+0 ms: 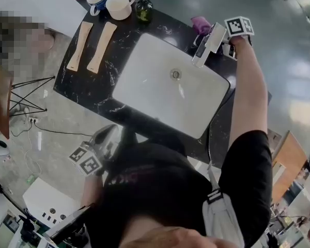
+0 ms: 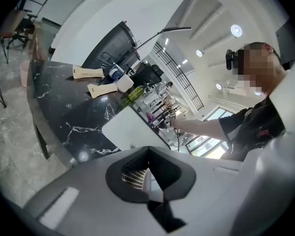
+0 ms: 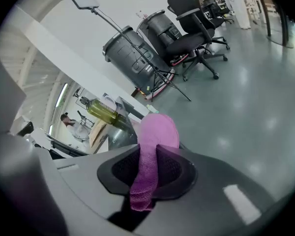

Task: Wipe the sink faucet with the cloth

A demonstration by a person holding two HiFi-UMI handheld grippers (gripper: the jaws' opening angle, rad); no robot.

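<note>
Since the job is a wipe, the right gripper (image 3: 155, 156) carries the cloth (image 3: 156, 132). Its jaws are partly closed and clamped on a folded pink strip, with a rounded wad sticking out past the tips. That overhang is the working surface, so fabric meets metal and the jaws don't.

Head view puts the cloth at the back right of the counter (image 1: 93, 81), just beside the top of the faucet (image 1: 208, 44). Can't tell if it's touching. The right arm is stretched along the right end of the sink (image 1: 144, 81) to get there, with the gripper angled down at the tap.

Left gripper (image 2: 147, 178) is parked low by the person's body, on the near side of the counter and well apart from the faucet. Its jaws look together with nothing between them. Reads as out of the way on purpose: a fixed tap needs no bracing, so it's a one-hand job.

Clutter sits at the far left of the counter: two wooden spatulas (image 1: 80, 45), two mugs (image 1: 119, 6), a green bottle (image 1: 143, 9). None of it is near the wipe path, so knock-over risk is low.

My read is that this is the start of the wipe, at or just short of contact. The next move needs the wad pressed on the spout and dragged along it. The grip is on a narrow part of the cloth, so it could pull loose if it snags on the spout edge.
</note>
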